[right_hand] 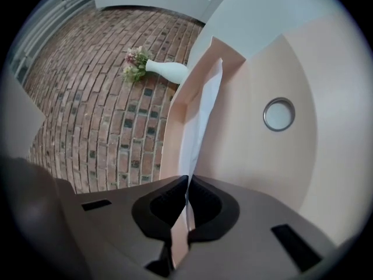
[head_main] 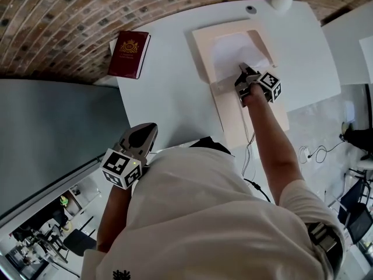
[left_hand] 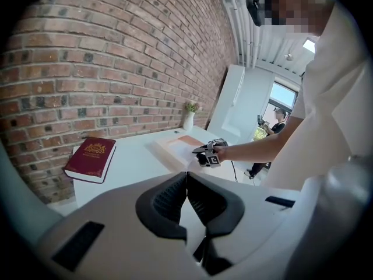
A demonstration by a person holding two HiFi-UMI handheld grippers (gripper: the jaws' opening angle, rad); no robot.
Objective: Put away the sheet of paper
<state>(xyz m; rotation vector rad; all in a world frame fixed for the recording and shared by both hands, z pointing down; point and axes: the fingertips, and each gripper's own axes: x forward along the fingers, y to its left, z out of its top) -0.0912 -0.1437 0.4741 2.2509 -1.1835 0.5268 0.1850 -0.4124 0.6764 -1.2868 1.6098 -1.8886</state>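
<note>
White table [head_main: 163,86] by brick wall [head_main: 70,22]; right gripper [head_main: 243,70] pinches sheet of paper [head_main: 232,50], long axis running ahead into open folder [head_main: 201,45], upper centre; left gripper [head_main: 147,128] pressed together, empty, lower left.

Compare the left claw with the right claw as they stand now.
The right claw pinches the sheet of paper; the left claw holds nothing. The right claw reaches over the pink folder on the table; the left claw sits close by the person's body. Both have jaws together.

A white table [head_main: 157,98] stands against a red brick wall [head_main: 64,16]; daylight comes through a far window [left_hand: 284,95].
</note>
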